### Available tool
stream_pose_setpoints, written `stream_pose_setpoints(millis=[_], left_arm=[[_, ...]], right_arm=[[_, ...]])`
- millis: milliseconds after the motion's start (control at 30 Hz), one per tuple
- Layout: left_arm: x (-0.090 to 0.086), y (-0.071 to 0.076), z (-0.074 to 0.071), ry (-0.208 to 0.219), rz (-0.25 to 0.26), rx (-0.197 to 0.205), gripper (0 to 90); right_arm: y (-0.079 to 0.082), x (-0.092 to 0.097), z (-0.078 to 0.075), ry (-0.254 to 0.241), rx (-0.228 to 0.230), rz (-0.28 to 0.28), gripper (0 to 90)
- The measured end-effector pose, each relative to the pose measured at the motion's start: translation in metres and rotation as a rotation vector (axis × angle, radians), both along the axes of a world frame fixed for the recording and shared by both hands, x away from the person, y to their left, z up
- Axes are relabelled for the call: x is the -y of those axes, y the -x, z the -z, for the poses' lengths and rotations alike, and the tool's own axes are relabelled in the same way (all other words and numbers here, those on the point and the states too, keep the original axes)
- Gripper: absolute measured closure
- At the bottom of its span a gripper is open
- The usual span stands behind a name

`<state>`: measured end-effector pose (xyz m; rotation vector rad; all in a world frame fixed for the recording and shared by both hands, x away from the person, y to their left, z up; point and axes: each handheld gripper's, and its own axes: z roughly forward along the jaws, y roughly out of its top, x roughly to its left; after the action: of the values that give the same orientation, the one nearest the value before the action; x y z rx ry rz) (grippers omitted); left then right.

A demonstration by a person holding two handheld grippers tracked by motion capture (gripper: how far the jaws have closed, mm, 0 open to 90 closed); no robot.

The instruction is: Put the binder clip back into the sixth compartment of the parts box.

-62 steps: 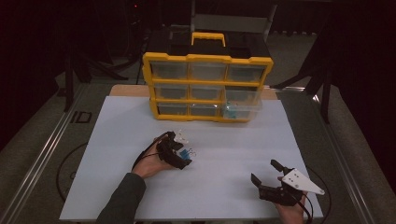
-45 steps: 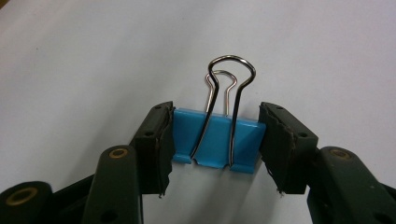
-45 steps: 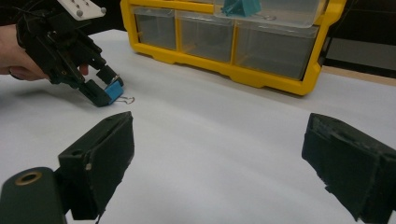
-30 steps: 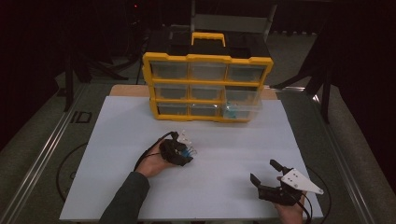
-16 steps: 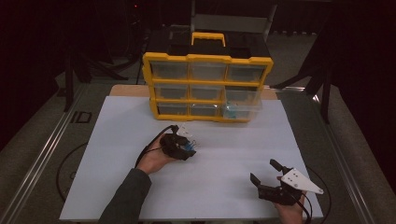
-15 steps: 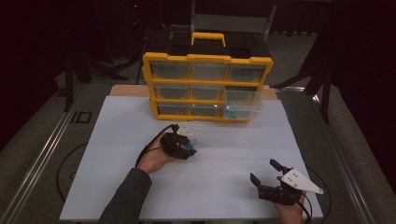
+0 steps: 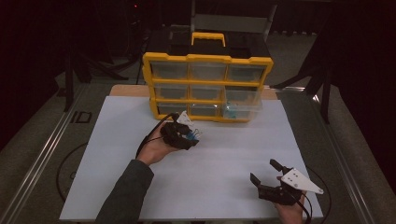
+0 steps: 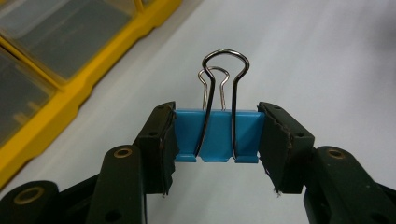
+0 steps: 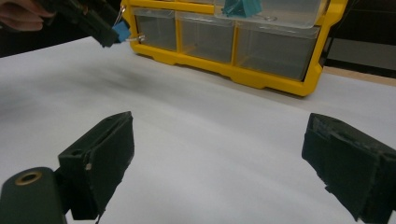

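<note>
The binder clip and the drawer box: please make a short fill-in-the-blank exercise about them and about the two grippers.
1. The left gripper is shut on a ____ binder clip.
2. The right gripper has its jaws ____.
3. The frame of the drawer box is ____.
4. One drawer of the box, on its right side, is pulled ____.

Missing words: blue; open; yellow; out

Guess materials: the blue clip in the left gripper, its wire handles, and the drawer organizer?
Binder clip: body looks like painted sheet metal, smooth matte blue with folded edges. Its wire handles: bare bright steel by the look, shiny with highlights. Drawer organizer: seemingly molded plastic, opaque yellow frame, clear glossy drawers you can see through.
</note>
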<state>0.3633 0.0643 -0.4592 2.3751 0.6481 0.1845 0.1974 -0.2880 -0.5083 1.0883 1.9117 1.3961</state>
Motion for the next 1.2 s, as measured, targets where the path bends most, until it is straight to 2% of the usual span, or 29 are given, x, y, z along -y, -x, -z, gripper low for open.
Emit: stream_pose_setpoints(millis=[233,467,533,600,767,1167,1200], left_arm=[[0.002,-0.007,-0.016,0.038,-0.010,0.005,50.1],[0.012,-0.010,-0.028,0.039,0.007,0.017,50.1],[0.016,-0.014,-0.035,0.046,0.017,0.019,50.1],[0.016,-0.014,-0.035,0.046,0.017,0.019,50.1],[0.023,-0.025,-0.053,0.069,0.025,0.032,50.1],[0.047,-0.041,-0.091,0.081,0.056,0.072,50.1],[0.047,-0.041,-0.091,0.081,0.056,0.072,50.1]], right_arm=[[0.000,0.000,0.000,0.001,0.000,-0.001,9.3],[-0.001,0.000,0.000,0.001,-0.002,-0.004,9.3],[-0.001,-0.001,0.000,0.000,-0.003,-0.003,9.3],[-0.001,-0.001,0.000,0.001,-0.003,-0.004,9.3],[-0.001,0.000,0.001,0.001,-0.002,-0.005,9.3],[-0.001,0.000,0.000,-0.001,-0.001,-0.004,9.3],[-0.001,0.000,0.000,-0.001,-0.001,-0.004,9.3]])
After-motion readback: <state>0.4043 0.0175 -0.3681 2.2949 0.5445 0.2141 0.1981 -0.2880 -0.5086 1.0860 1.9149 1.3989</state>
